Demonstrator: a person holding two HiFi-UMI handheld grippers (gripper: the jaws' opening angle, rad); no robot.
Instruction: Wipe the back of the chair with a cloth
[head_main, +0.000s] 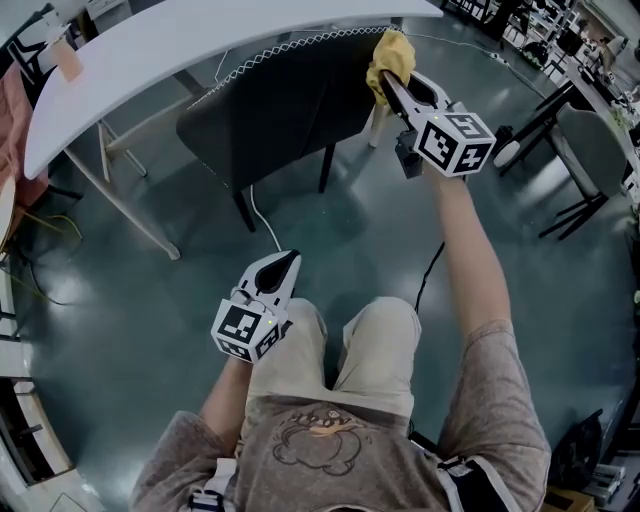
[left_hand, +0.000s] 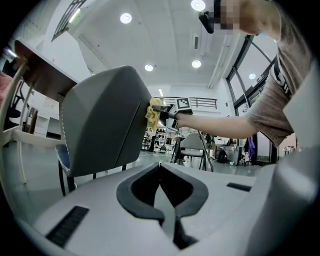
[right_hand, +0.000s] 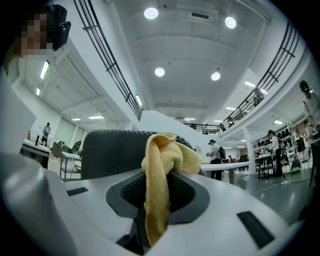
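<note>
Closest to me are my own knees (head_main: 340, 350) in pale shorts, and just to their left the left gripper (head_main: 285, 262) hangs low over the dark glossy floor (head_main: 130, 310), well apart from the chair. Its own view shows its jaws brought together, tips meeting, with nothing between them (left_hand: 160, 167). My right arm is stretched out ahead, and the right gripper (head_main: 388, 88) reaches up to the chair's far corner. Its jaws are clamped on the yellow cloth (head_main: 390, 55): in the right gripper view the cloth (right_hand: 160, 165) is pinched between the two dark pads, one bunched fold standing up past the tips and a long tail hanging down the gap toward the camera. The bunched end lies against the top corner of the dark chair back (head_main: 290, 100), at the end of the line of white stitching that runs along its upper edge. From the left gripper view I see the chair back (left_hand: 100, 120) from below and behind, with the cloth (left_hand: 152, 112) set on its right edge. The chair stands pushed in beside the rim of a long white surface (head_main: 200, 40), and a thin white cable (head_main: 262, 225) trails across the floor from under the chair.
</note>
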